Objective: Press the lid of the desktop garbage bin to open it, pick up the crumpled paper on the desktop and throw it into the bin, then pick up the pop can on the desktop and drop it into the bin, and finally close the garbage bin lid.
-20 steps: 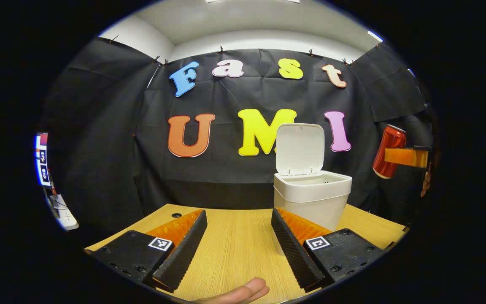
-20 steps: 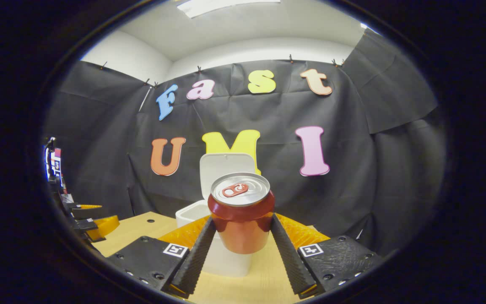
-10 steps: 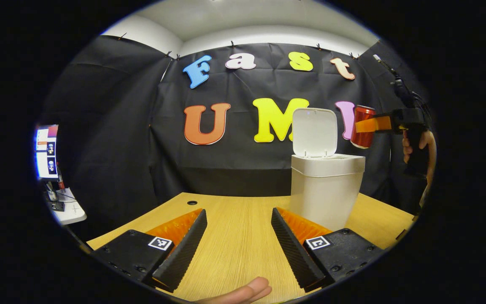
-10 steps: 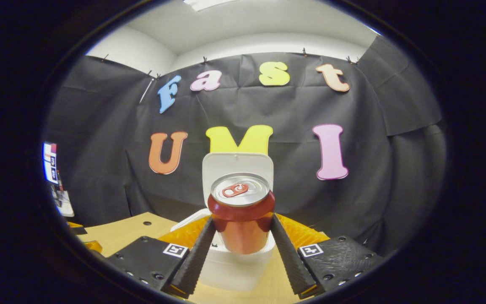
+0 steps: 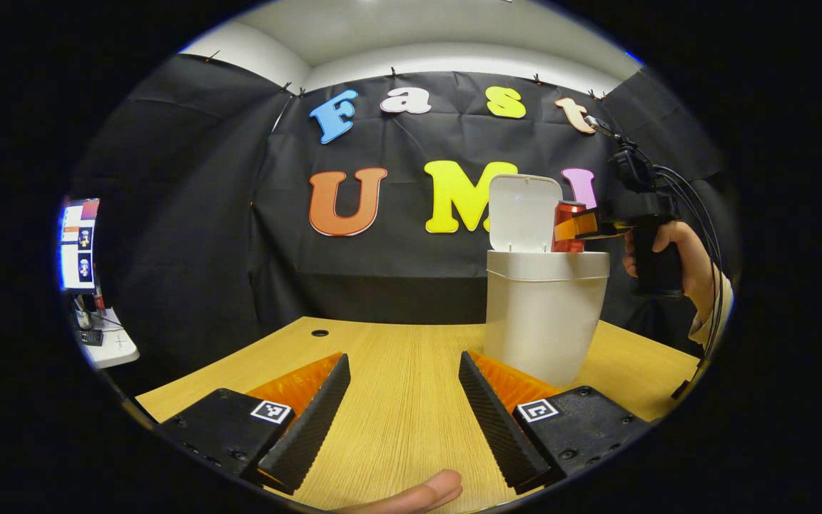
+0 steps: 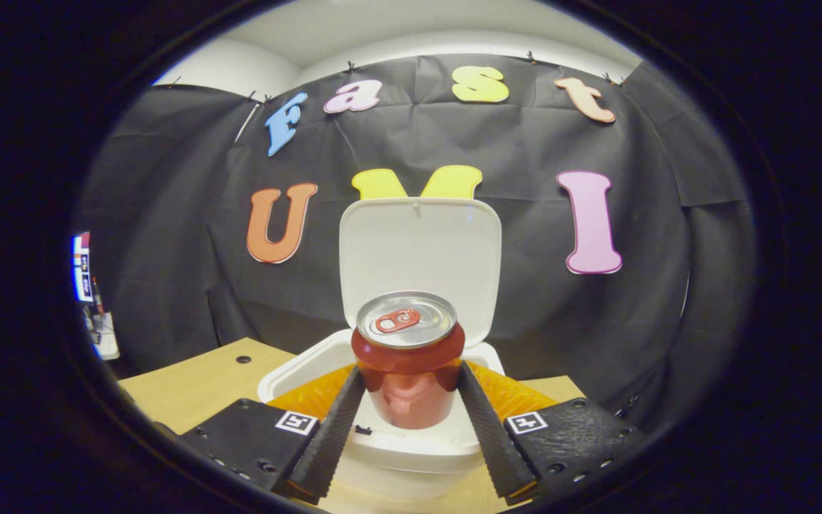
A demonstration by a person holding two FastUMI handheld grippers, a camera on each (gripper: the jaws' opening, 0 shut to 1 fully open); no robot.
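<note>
A red pop can (image 6: 408, 360) stands upright between both fingers of my right gripper (image 6: 408, 403), which is shut on it. Just beyond and below the can is the white garbage bin (image 6: 389, 446) with its lid (image 6: 419, 257) tipped up. In the left gripper view the bin (image 5: 543, 321) stands on the table at the right, lid (image 5: 523, 213) raised, and the can (image 5: 569, 227) hangs right over its rim, held by the right gripper (image 5: 582, 225) in a hand. My left gripper (image 5: 404, 410) stays low over the table, open, nothing between its fingers.
The wooden table (image 5: 389, 371) has a small round hole (image 5: 320, 333) near its far edge. A fingertip (image 5: 418, 494) shows at the bottom of the left gripper view. A side desk with a screen (image 5: 75, 246) stands at the far left.
My right gripper has carried the can leftward and down to the bin's opening; the bin and lid loom larger in its view. The left gripper has dropped slightly lower and stays open.
</note>
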